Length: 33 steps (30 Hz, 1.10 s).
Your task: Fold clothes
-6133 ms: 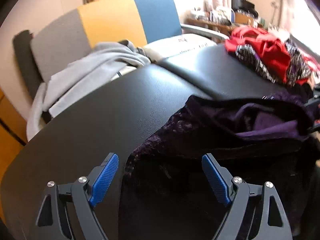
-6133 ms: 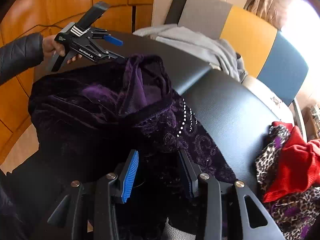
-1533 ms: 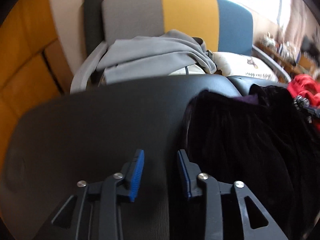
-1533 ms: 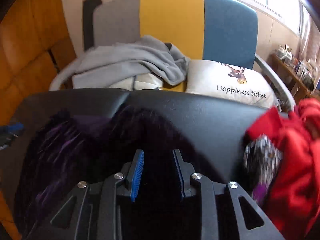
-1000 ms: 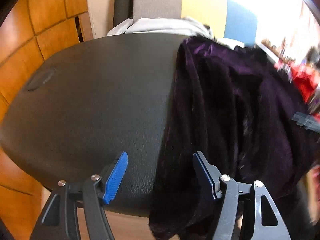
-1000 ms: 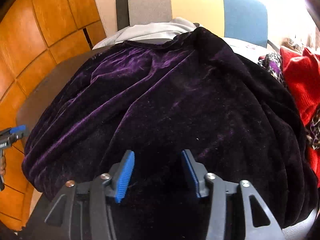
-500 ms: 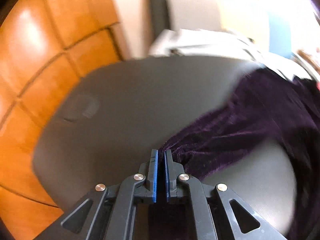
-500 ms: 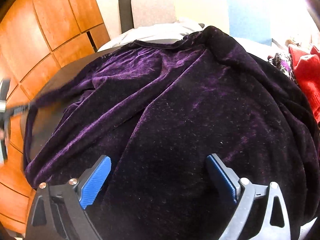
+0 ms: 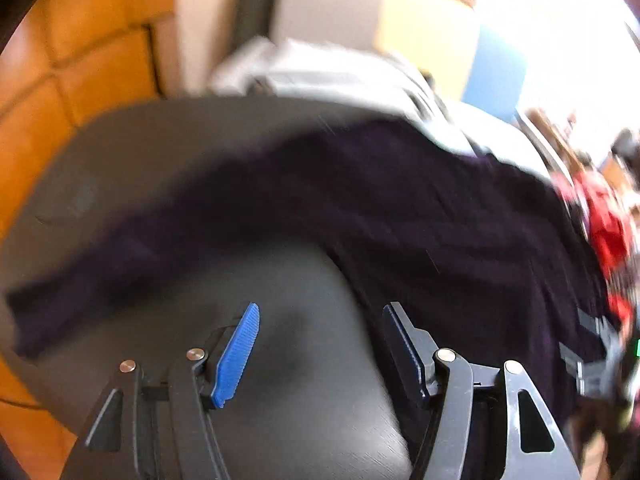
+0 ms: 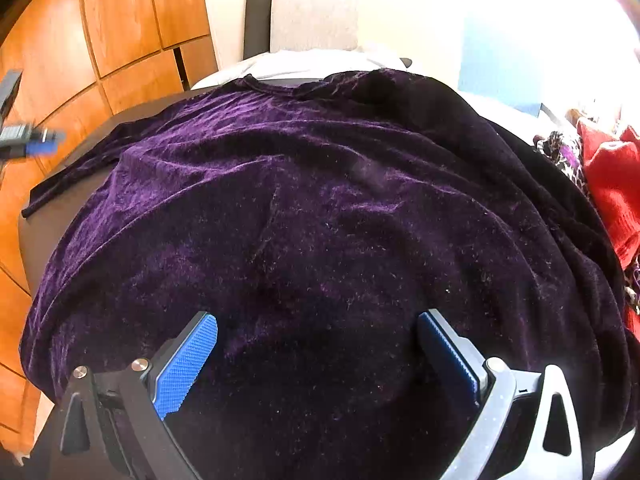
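A dark purple velvet garment (image 10: 320, 208) lies spread across the black table (image 10: 44, 232), its near hem draping over the front edge. One sleeve (image 9: 132, 248) stretches out to the left over the tabletop. My left gripper (image 9: 320, 320) is open and empty above bare table just in front of that sleeve; this view is blurred. My right gripper (image 10: 316, 332) is wide open and empty over the garment's lower part. The left gripper also shows at the left edge of the right wrist view (image 10: 24, 136).
A pile of red and leopard-print clothes (image 10: 604, 184) lies at the table's right end. A chair (image 10: 360, 20) behind the table holds a grey garment (image 9: 328, 76). Orange wood panelling (image 10: 100, 40) stands to the left.
My left gripper has let go of the sleeve and opened, leaving the sleeve laid out to the left. My right gripper has stayed open over the garment.
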### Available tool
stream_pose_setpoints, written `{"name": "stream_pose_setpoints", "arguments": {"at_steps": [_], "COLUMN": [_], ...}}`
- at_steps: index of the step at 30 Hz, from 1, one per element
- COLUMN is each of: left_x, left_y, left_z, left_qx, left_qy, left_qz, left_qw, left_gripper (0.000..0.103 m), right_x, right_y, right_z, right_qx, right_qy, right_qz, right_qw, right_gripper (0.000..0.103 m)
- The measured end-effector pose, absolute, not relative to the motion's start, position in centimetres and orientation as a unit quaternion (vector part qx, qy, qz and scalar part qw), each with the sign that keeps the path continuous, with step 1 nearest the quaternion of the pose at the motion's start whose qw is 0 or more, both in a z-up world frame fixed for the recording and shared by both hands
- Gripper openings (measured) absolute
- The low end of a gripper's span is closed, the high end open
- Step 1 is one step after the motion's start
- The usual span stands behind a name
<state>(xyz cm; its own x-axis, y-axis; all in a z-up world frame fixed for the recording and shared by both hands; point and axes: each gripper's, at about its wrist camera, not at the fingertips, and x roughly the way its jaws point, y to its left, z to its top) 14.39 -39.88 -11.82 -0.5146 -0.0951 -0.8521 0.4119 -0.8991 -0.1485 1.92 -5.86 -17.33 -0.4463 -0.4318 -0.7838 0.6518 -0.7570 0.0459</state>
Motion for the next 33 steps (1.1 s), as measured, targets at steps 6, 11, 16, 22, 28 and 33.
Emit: {"name": "stream_pose_setpoints", "arguments": {"at_steps": [6, 11, 16, 22, 28, 33], "left_x": [14.5, 13.7, 15.8, 17.3, 13.4, 8.0], "left_y": [-31.0, -32.0, -34.2, -33.7, -32.4, -32.9], "left_z": [-15.8, -15.1, -15.0, -11.6, -10.7, -11.7], "left_qx": [0.506, 0.526, 0.541, 0.455, 0.424, 0.426], "left_qy": [0.074, 0.036, 0.064, 0.174, 0.166, 0.145], "left_qz": [-0.847, -0.83, -0.816, -0.863, -0.883, -0.887], "left_qw": [0.144, 0.183, 0.194, 0.135, 0.118, 0.106], "left_gripper": [0.047, 0.007, 0.013, 0.039, 0.051, 0.055], "right_x": [2.0, 1.6, 1.7, 3.8, 1.9, -2.9], "right_y": [-5.7, -5.7, -4.6, -3.9, -3.7, -2.5], "right_z": [-17.2, -16.6, -15.3, -16.1, -15.3, -11.6], "right_qx": [0.41, 0.433, 0.467, 0.419, 0.444, 0.404], "right_qy": [0.125, 0.115, 0.054, 0.111, 0.088, 0.079], "right_qz": [-0.842, -0.827, -0.784, -0.799, -0.791, -0.833], "right_qw": [0.328, 0.34, 0.406, 0.417, 0.411, 0.37], "right_gripper": [0.103, 0.103, 0.09, 0.09, 0.067, 0.058]}}
